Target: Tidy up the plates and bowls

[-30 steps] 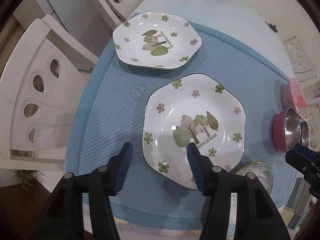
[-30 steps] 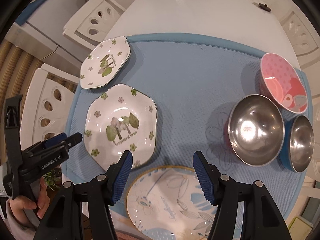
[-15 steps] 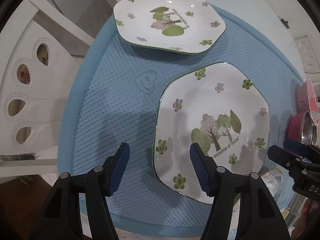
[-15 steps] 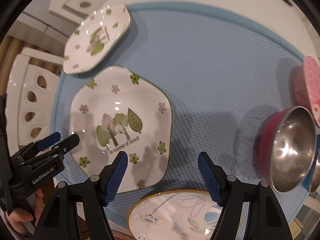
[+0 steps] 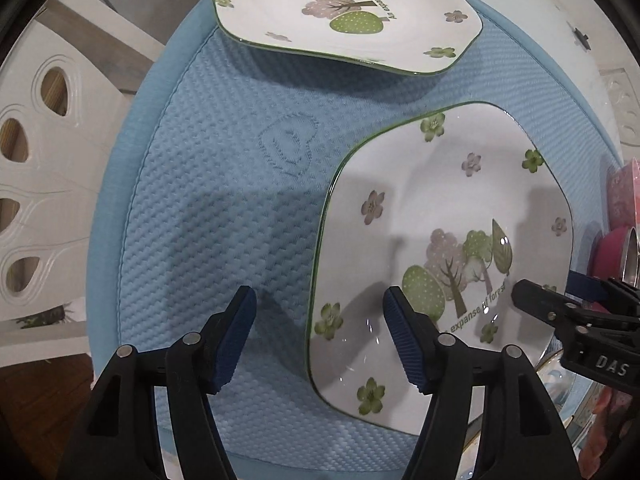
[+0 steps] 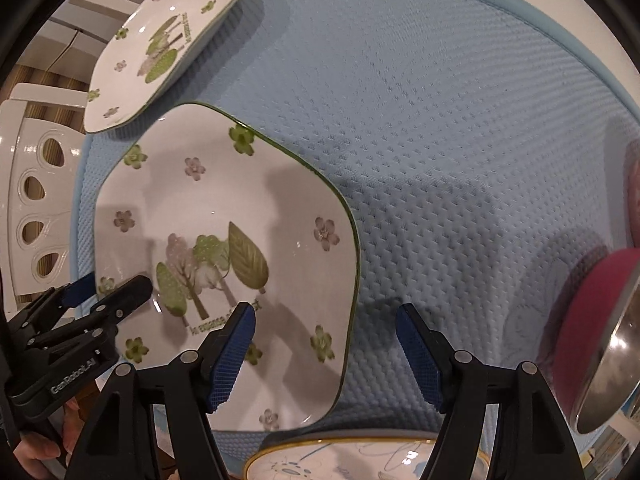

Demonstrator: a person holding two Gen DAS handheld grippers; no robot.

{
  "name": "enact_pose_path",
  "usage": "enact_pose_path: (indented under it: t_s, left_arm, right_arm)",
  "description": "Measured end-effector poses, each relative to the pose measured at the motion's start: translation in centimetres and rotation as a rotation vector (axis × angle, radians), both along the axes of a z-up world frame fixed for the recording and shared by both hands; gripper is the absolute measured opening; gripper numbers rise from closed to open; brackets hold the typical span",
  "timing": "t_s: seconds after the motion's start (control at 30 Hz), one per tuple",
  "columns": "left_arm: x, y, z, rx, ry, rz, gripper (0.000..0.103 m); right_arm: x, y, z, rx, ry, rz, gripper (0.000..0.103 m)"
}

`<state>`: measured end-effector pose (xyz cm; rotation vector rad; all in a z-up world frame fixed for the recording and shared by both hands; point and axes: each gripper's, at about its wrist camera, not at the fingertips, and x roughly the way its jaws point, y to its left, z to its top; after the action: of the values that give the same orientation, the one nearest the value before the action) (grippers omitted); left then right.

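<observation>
A white six-sided plate with green trees and flowers point(image 5: 440, 208) point(image 6: 224, 208) lies flat on the blue mat point(image 5: 224, 160). My left gripper point(image 5: 319, 304) points down over its left rim. Its jaws are opening; the rim lies between the blue pads and neither pad touches it. My right gripper point(image 6: 324, 316) stands open over the opposite rim, one pad above the plate and one above the mat. A matching plate point(image 5: 348, 12) point(image 6: 160, 48) lies further back, overhanging the mat's edge.
A round gold-rimmed plate with blue drawings point(image 6: 360, 460) lies at the near edge. A steel bowl in a pink shell point(image 6: 608, 360) and a pink bowl point(image 6: 634, 200) stand at the right. White chairs point(image 5: 40, 200) stand beside the table. A hand point(image 6: 36, 448) holds the left gripper.
Both grippers have come down closer to the tree plate, which looks larger now. Each pair of jaws has shifted to straddle one side rim, and both have spread a little wider.
</observation>
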<state>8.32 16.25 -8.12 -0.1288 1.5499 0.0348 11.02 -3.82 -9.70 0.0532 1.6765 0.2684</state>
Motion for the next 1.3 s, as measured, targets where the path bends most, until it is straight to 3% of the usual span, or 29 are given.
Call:
enact_pose_path:
  t_s: [0.07, 0.53, 0.83, 1.3]
  left_arm:
    - [0.2, -0.1, 0.0, -0.008, -0.002, -0.002, 0.065]
    - [0.4, 0.8, -1.0, -0.047, -0.017, 0.013, 0.073]
    - [1.0, 1.6, -1.7, -0.073, -0.032, 0.01, 0.081]
    - [1.8, 0.7, -3.1, -0.066, -0.07, -0.026, 0.091]
  right_arm:
    - [0.3, 0.1, -0.5, -0.003, 0.001, 0.005, 0.071]
    - [1.3, 3.1, -2.1, 0.022, -0.018, 0.023, 0.103]
    - [1.7, 5.9, -3.0, -0.027, -0.026, 0.044, 0.103]
    - [1.3, 2.2, -1.7, 0.0, -0.037, 0.05, 0.103]
